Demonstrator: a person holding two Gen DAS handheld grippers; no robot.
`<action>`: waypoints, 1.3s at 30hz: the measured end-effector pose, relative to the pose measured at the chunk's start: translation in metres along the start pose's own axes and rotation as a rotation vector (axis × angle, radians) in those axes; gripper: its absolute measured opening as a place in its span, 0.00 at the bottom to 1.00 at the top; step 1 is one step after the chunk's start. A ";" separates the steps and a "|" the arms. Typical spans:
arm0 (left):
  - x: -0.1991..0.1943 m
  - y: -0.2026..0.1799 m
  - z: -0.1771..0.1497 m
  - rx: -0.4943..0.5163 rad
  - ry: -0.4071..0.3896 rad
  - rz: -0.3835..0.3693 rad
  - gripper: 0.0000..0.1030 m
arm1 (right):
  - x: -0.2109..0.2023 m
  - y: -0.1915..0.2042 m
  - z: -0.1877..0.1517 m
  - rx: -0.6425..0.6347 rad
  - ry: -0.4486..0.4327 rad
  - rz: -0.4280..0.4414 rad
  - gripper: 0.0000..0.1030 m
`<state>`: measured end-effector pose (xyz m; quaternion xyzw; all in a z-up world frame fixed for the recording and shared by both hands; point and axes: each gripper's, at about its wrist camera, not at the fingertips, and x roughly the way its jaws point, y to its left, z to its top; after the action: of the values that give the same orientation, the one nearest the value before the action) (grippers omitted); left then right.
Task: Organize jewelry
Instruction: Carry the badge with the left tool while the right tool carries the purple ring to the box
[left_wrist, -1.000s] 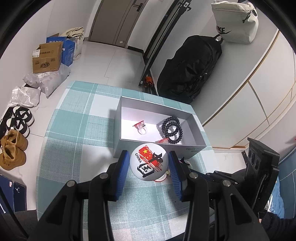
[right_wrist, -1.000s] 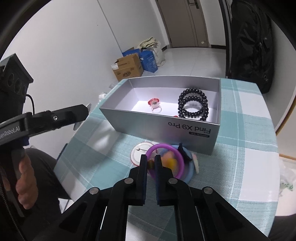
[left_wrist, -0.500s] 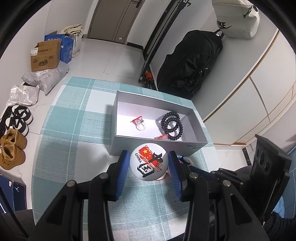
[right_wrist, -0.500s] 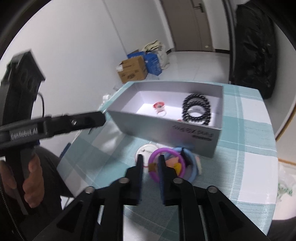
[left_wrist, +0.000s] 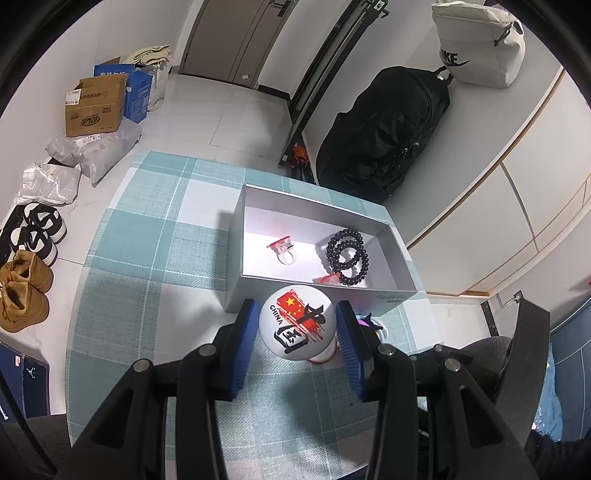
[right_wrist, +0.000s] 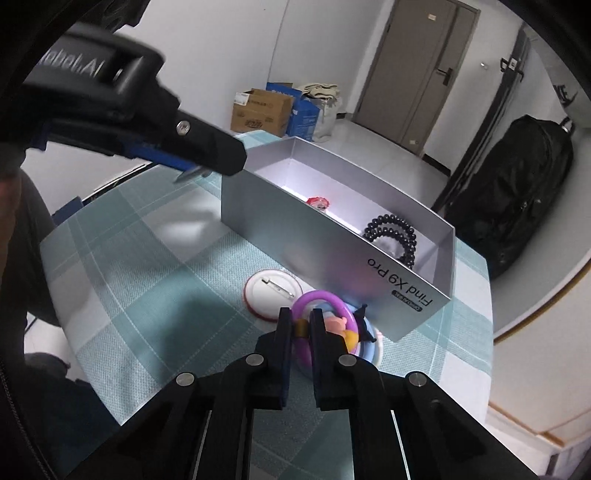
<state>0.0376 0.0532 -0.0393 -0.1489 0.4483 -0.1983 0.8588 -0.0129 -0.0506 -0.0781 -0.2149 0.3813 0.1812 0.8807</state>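
Left wrist view: left gripper (left_wrist: 297, 326) squeezes a white badge (left_wrist: 297, 326), just in front of the box (left_wrist: 236, 273).
Right gripper (right_wrist: 299, 326): pinches a purple ring (right_wrist: 321, 299) beside the box.
Beads (left_wrist: 347, 256): inside the box.

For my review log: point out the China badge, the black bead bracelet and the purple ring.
China badge (left_wrist: 297, 323): left wrist view, printed face.
Black bead bracelet (left_wrist: 347, 256): left wrist view, bead loops.
Purple ring (right_wrist: 320, 295): right wrist view, top arc.

"CHINA" on badge (left_wrist: 297, 328), "Find X9 Pro" – box (right_wrist: 402, 286), "NIKE" – bag (left_wrist: 480, 40)
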 end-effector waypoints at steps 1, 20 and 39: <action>0.001 -0.001 0.001 0.002 0.000 0.000 0.36 | -0.002 -0.001 0.000 0.005 -0.004 0.007 0.07; -0.002 -0.008 0.006 0.001 -0.019 -0.036 0.36 | -0.024 -0.101 0.000 0.646 -0.169 0.554 0.07; 0.015 -0.020 0.038 0.032 -0.031 -0.058 0.36 | -0.020 -0.147 0.030 0.764 -0.260 0.681 0.08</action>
<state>0.0731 0.0310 -0.0201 -0.1510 0.4274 -0.2279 0.8617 0.0626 -0.1618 -0.0094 0.2819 0.3562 0.3303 0.8274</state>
